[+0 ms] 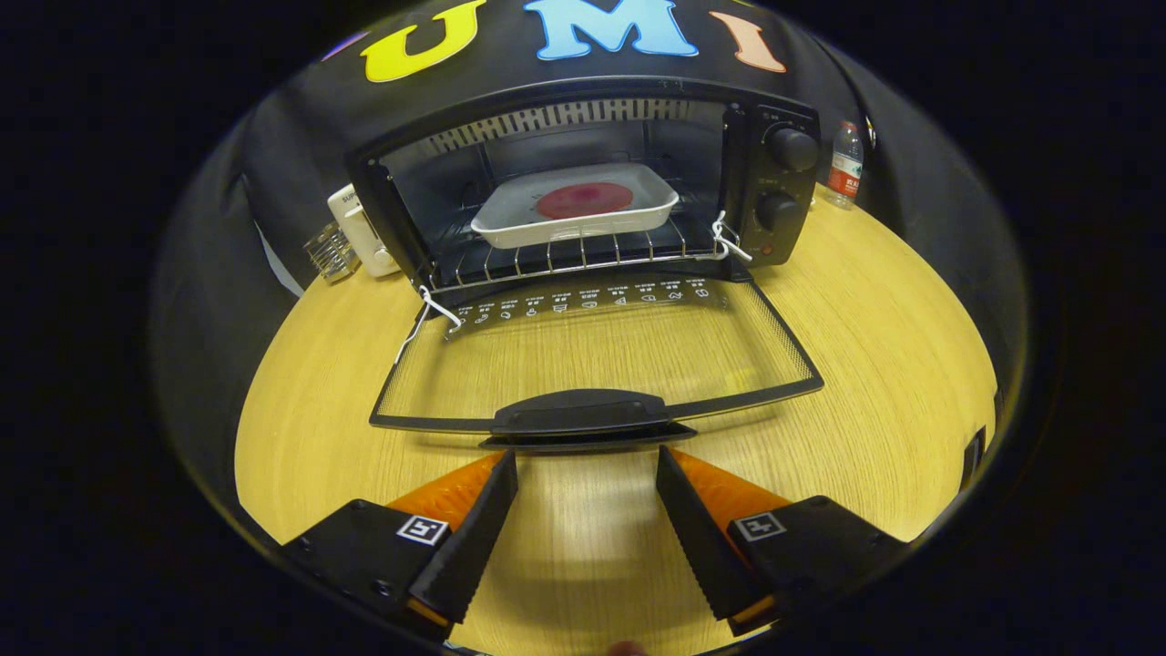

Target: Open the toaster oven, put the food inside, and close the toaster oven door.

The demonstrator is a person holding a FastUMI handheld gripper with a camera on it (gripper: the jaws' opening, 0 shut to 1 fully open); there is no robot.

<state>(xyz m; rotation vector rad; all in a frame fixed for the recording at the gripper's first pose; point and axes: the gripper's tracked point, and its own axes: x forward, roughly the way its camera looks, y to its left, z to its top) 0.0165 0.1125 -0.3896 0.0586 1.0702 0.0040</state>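
Note:
A black toaster oven [774, 182] stands on the wooden table [874, 346] with its glass door [592, 355] folded down flat toward me. Inside, a white tray [638, 214] rests on the wire rack [565, 260] and holds a round red piece of food [585, 199]. The door's black handle [583, 415] lies just ahead of my fingers. My gripper [588, 465] is open, its tips spread apart just short of the handle, with nothing between them.
A white appliance [360, 228] with a small glass [330, 251] beside it stands left of the oven. To the oven's right, at the back of the table, a plastic bottle [845, 164] stands. Two knobs [791, 148] sit on the oven's right panel.

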